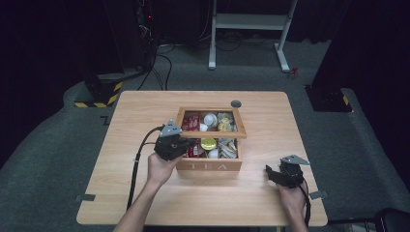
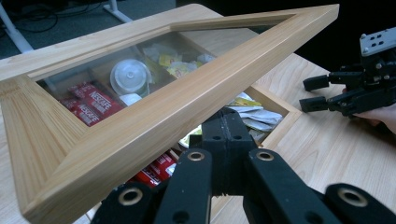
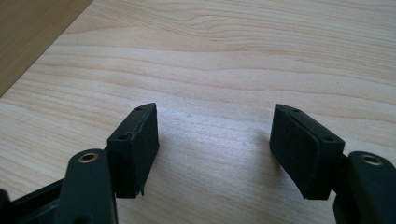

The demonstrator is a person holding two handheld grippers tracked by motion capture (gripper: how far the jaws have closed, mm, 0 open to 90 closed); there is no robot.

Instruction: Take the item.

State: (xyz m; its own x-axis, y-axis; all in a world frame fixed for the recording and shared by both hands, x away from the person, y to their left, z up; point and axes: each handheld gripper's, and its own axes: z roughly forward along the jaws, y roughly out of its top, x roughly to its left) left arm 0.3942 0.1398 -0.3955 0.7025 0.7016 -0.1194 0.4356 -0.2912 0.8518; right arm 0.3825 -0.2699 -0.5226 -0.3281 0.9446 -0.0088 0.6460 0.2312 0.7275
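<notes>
High view: the wooden surface (image 1: 145, 193) fills the middle of the frame, with the wooden tea box (image 1: 209, 166) at its centre. Its glass-paned lid (image 1: 212, 133) is tilted up, the front edge resting on the left claw (image 1: 189, 143), whose jaws are closed together beneath it. Red sachets (image 1: 192, 122) fill the box's upper-left compartment. At lower right, the right claw (image 1: 269, 174) hovers half open, empty.

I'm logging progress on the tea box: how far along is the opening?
Done: the glass-paned lid is raised off the tea box, tilted, sachets showing beneath. In hand: the shut left gripper props its front edge. Left: swinging it fully open; the right gripper rests on the table, jaws apart, empty.
</notes>
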